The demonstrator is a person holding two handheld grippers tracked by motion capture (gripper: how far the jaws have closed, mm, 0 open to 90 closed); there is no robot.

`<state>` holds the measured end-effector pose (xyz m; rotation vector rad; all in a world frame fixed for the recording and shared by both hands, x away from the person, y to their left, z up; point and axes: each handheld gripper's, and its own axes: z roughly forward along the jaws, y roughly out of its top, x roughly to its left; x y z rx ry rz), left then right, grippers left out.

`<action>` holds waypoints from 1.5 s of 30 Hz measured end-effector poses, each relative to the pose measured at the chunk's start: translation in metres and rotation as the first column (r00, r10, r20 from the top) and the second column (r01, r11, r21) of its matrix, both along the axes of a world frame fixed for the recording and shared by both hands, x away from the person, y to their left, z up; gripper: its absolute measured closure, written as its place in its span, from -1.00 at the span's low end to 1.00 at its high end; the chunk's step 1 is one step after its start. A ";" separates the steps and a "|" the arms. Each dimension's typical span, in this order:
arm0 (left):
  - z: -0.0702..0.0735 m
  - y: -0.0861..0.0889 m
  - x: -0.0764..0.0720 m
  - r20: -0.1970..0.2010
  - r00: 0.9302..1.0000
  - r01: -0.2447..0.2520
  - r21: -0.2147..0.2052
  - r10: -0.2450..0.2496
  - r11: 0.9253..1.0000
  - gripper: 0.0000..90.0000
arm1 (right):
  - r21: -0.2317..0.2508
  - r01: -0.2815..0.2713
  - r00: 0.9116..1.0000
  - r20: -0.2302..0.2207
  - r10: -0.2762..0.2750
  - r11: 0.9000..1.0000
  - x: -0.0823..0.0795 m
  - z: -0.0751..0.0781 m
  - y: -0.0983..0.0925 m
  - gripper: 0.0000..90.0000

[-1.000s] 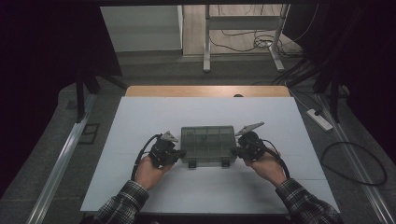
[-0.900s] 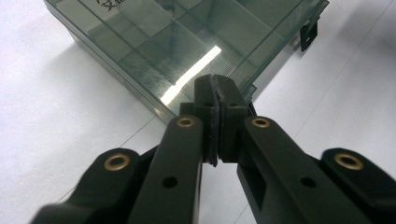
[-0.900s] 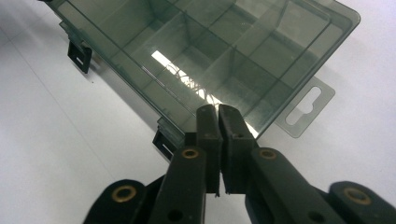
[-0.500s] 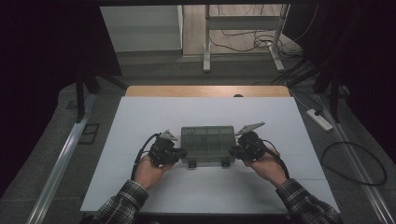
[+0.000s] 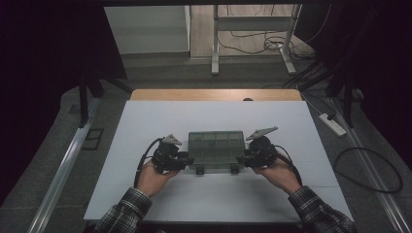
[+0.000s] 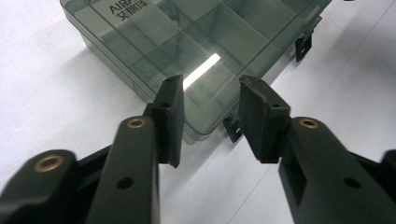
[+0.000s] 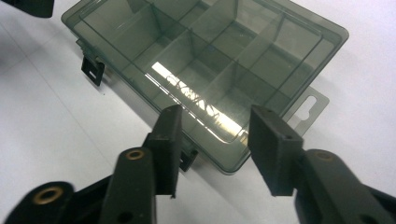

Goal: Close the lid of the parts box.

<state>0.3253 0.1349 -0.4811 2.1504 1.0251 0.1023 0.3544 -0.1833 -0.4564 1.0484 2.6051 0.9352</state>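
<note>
A smoky translucent compartment box (image 5: 216, 145) lies flat on the white table, lid down, with two black latches on its near side. My left gripper (image 5: 188, 160) is at the box's near left corner and my right gripper (image 5: 241, 160) at its near right corner. In the left gripper view the left gripper (image 6: 210, 100) is open, with the box (image 6: 196, 42) corner and one latch (image 6: 232, 129) in the gap, pads off it. The right gripper (image 7: 215, 126) is likewise open over a corner of the box (image 7: 210, 56). Both pairs of jaws have just been opening.
The white table top (image 5: 145, 126) ends at a wooden strip (image 5: 214, 94) on the far side. A power strip (image 5: 333, 124) and loose cables (image 5: 369, 167) lie on the floor to the right. A metal rail (image 5: 63, 170) runs along the left.
Both grippers' jaws have spread apart at the box's near corners. The hands and the box have stayed where they were.
</note>
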 end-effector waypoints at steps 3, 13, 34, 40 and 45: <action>0.001 0.000 0.000 -0.003 1.000 0.005 -0.002 -0.005 1.000 0.22 | 0.000 0.007 1.000 -0.005 -0.007 1.000 0.000 0.001 0.000 0.03; 0.003 0.004 -0.001 0.002 1.000 -0.005 -0.018 0.005 1.000 -0.33 | 0.031 0.004 0.999 -0.044 -0.003 1.000 0.001 0.003 -0.005 -0.34; 0.004 0.038 -0.021 0.020 1.000 -0.021 -0.018 0.021 1.000 -0.94 | 0.049 -0.021 1.000 -0.003 0.021 0.999 -0.014 0.009 -0.023 -0.88; 0.003 0.045 -0.028 0.038 0.999 -0.036 -0.014 0.037 0.999 -0.97 | 0.045 -0.028 1.000 0.010 0.028 0.999 -0.019 0.005 -0.032 -0.96; 0.003 0.051 -0.033 0.051 0.998 -0.045 -0.007 0.046 0.999 -0.97 | 0.043 -0.026 1.000 0.008 0.025 0.999 -0.021 0.004 -0.036 -0.98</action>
